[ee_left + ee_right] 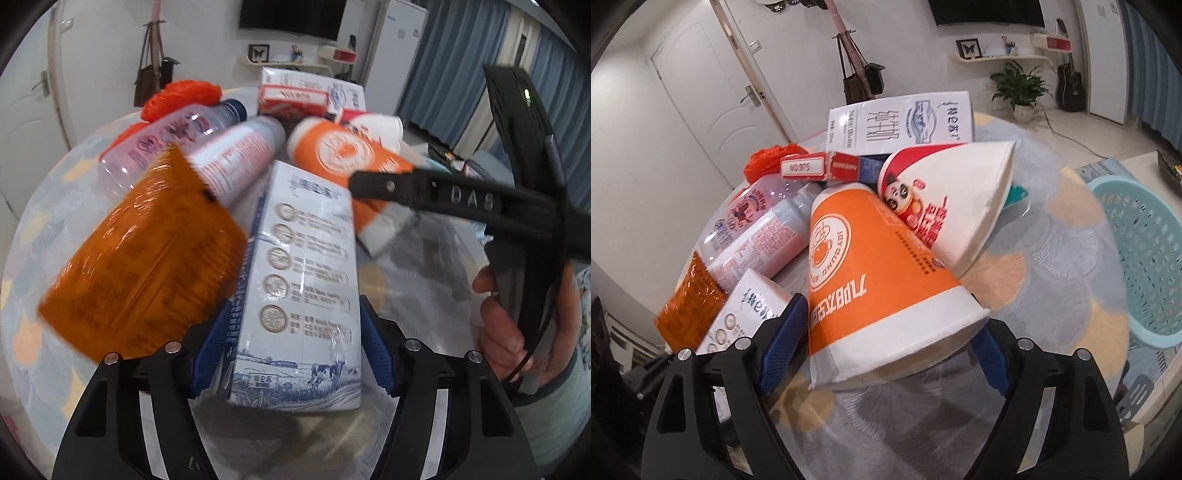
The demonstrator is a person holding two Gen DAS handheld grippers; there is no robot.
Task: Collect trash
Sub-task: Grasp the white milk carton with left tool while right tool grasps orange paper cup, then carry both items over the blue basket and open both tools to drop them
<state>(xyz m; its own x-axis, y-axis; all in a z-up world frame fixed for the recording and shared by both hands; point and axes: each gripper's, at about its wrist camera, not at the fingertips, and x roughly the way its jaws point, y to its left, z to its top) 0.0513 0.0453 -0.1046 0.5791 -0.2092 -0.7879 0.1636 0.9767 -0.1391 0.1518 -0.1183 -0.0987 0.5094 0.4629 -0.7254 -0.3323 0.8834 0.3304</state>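
Note:
My left gripper [291, 354] is shut on a white and blue milk carton [306, 280], its blue pads [212, 343] pressed on both sides. My right gripper [882, 350] is shut on a flattened orange and white paper cup [871, 280], which also shows in the left wrist view [343, 155] with the right gripper's finger [436, 188] on it. An orange plastic wrapper [144, 273] lies left of the carton. A white panda paper cup [956, 199] lies behind the orange cup.
Two plastic bottles [207, 147], a red and white box [293, 99], another milk carton [905, 122] and an orange mesh bag [177, 98] lie on the round patterned table [1052, 236]. A teal plastic basket [1141, 254] stands on the floor at the right.

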